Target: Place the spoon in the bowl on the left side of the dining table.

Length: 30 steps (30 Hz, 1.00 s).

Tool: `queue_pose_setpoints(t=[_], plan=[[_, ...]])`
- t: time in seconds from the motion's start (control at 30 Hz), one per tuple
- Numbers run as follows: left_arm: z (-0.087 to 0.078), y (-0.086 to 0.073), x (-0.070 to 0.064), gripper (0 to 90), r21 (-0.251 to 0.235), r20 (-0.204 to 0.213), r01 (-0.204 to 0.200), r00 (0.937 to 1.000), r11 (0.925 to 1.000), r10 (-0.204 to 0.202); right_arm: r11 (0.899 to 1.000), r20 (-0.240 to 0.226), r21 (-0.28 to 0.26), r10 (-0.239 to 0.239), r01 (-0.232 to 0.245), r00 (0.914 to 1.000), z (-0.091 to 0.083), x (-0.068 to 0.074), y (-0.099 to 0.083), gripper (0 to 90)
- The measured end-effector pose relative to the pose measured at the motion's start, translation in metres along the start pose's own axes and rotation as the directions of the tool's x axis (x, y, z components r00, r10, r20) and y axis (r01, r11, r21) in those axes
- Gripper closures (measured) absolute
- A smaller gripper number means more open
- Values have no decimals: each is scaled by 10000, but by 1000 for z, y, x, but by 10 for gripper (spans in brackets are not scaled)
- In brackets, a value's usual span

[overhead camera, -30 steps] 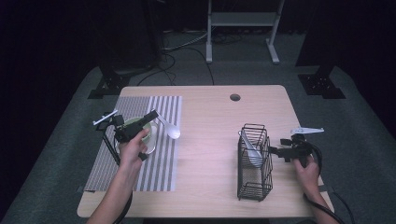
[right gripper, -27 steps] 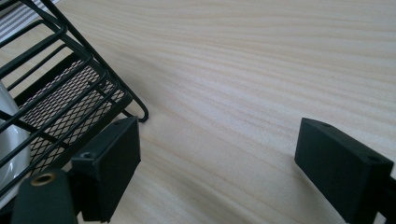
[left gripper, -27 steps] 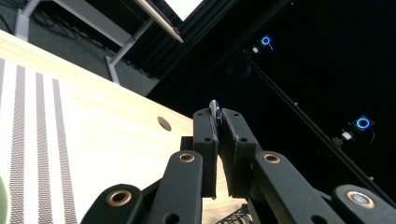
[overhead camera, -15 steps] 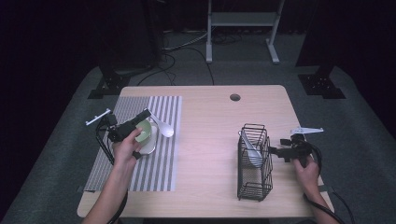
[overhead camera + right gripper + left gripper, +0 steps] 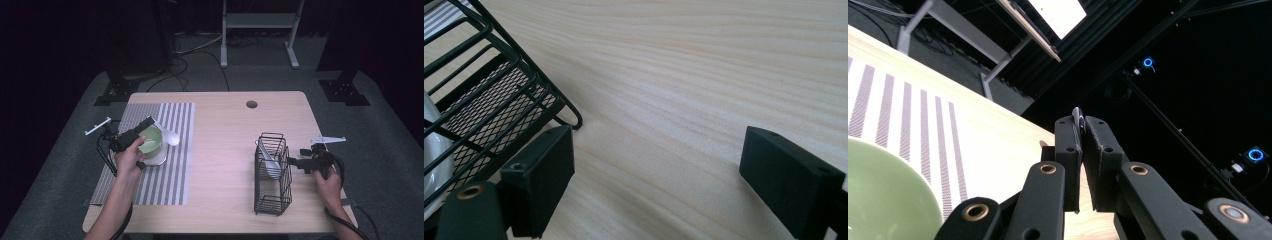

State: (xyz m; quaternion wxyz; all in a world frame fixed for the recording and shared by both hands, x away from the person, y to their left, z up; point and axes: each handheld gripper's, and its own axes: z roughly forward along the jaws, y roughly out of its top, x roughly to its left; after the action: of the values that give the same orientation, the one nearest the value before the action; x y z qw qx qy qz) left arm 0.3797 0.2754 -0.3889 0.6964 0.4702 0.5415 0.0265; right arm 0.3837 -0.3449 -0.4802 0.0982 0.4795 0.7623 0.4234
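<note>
While left tool (image 5: pixel 1082 150) clamps a half-hidden spoon (image 5: pixel 1077 116), right tool (image 5: pixel 659 185) apart.

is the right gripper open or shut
Open: in its own view the right gripper has its two jaws wide apart over bare table.

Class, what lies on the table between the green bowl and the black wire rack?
High view: beyond the striped mat's edge, bare wood separates green bowl from wire rack.

Light wooden table (image 5: pixel 225 150) with striped mat (image 5: pixel 170 170) at left, black wire rack (image 5: pixel 272 175) at right.
</note>
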Motion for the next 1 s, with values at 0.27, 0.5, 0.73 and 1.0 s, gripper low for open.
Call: queue_pose_setpoints(t=[0.27,0.5,0.73,1.0], plan=[[-5,6,7,849,-172,-172,87,9998,9998,-90,10000,5,3,-1,1,10000,0,0,0,132],[-10,10,14,849,-298,-353,106,9993,9995,-117,10000,17,18,-5,5,10000,0,0,0,132],[-15,14,21,849,-417,-564,189,9982,9990,-212,10000,33,43,-31,31,10000,1,0,0,132],[-20,19,27,849,-621,-741,259,9968,9977,-305,10000,36,49,-31,31,10000,1,0,0,132]])
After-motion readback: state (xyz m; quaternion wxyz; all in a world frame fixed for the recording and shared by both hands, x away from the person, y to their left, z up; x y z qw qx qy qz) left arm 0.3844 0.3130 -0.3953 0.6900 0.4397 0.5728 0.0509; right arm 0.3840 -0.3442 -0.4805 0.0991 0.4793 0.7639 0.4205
